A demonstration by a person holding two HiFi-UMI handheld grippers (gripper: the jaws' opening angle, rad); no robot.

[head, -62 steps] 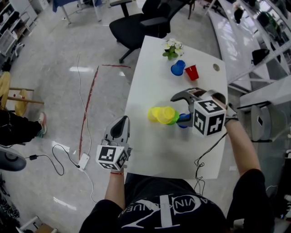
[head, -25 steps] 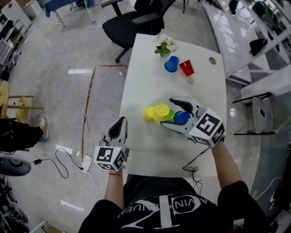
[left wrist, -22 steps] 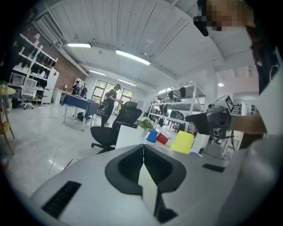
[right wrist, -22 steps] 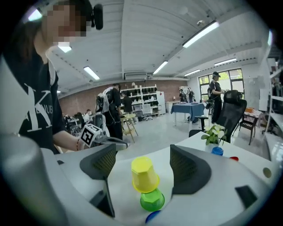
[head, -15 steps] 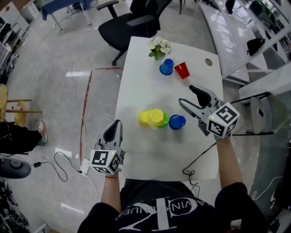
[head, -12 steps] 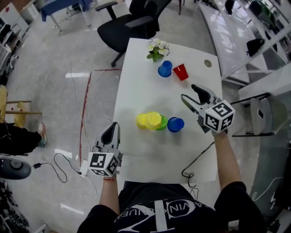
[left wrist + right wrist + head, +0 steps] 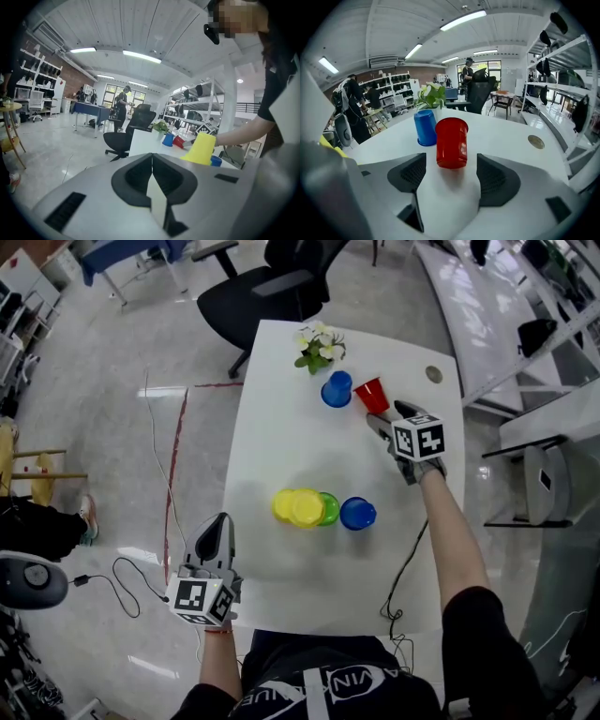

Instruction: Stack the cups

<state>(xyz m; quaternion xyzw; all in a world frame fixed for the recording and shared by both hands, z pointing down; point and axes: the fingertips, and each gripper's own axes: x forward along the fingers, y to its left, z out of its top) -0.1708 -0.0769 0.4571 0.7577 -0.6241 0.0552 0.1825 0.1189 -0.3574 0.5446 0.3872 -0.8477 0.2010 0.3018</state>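
Mouth down at the far end of the white table stands a red cup with a blue cup beside it. My right gripper is just behind the red cup. Its jaws have just been opening and stand wide, the cup at their mouth with neither pad touching it. Mid-table sit yellow cups against a green cup, and another blue cup stands alone. My left gripper hangs off the table's near left edge, shut and empty.
A small pot of flowers stands at the table's far edge behind the blue cup. A round cable grommet sits at the far right corner. A black office chair is beyond the table; shelving lines the right side.
My right gripper let go of the blue cup beside the stack, then swung to the far end of the table behind the red cup. The left gripper barely moved.
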